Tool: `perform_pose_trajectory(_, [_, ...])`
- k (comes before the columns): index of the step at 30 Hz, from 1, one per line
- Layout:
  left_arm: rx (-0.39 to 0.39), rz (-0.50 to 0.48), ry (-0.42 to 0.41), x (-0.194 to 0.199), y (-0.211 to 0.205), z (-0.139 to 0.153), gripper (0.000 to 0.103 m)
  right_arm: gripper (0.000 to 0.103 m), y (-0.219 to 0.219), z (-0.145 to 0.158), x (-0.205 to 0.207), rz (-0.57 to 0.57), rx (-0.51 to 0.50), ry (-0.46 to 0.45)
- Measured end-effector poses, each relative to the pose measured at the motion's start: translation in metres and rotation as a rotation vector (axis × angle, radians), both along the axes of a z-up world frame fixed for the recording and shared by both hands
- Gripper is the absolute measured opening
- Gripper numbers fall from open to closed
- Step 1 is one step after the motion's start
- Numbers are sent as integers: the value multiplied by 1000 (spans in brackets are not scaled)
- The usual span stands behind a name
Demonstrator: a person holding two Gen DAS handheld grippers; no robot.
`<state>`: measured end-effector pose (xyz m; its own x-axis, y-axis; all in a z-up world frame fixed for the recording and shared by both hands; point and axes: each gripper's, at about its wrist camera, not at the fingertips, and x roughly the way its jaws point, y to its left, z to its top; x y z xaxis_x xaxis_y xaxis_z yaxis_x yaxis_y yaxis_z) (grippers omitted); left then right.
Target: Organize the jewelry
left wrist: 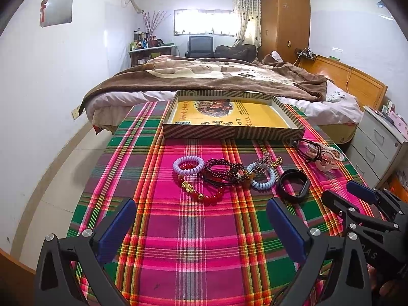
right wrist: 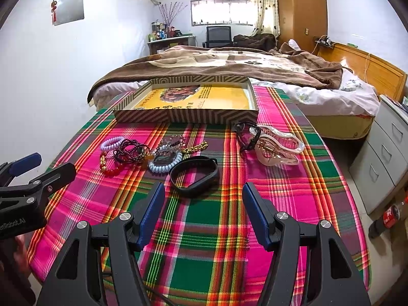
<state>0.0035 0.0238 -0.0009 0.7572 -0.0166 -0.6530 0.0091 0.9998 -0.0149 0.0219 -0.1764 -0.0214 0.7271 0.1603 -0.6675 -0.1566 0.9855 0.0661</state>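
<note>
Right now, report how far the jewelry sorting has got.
Nothing is sorted: the striped box holds no jewelry. Both grippers, left and right, are open, holding nothing. The bead bracelets, black band and clear hair clip all remain on the cloth.

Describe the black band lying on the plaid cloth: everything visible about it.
The black band is a closed loop, matt and rubbery-looking, with one flatter, thicker side. It lies flat on the plaid cloth, ungripped, just ahead of the open right gripper. It sits apart from the pale blue coil bracelet beside it, though the gap is narrow. Nothing rests on it.
</note>
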Motion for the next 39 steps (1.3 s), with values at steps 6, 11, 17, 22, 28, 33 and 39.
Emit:
perform_pose_trajectory(6, [-33,-17,-1,9,13,2,103,63,-2,-1,10,-4,12,20])
perform_pose_trajectory(11, [-48,-45,0,19,31,2,103,63,-6,-3,27,-27,19,51])
perform_pose_trajectory(17, [-63,-39,22,33,54,0,103,63,-1,-20,58,-18,11,137])
perform_pose_trajectory(22, [-80,-13,50,43,76,-5,103,58,-1,-35,76,-41,-37,211])
perform_pose_trajectory(28, [-111,-17,61,60,87,-7,103,42,0,-41,88,-27,-32,247])
perform_pose_trajectory(33, [-138,-19,86,75,88,-13,103,20,1,-42,91,5,-16,259])
perform_pose_trajectory(39, [-168,-28,155,95,87,-26,103,15,-10,-33,88,12,39,233])
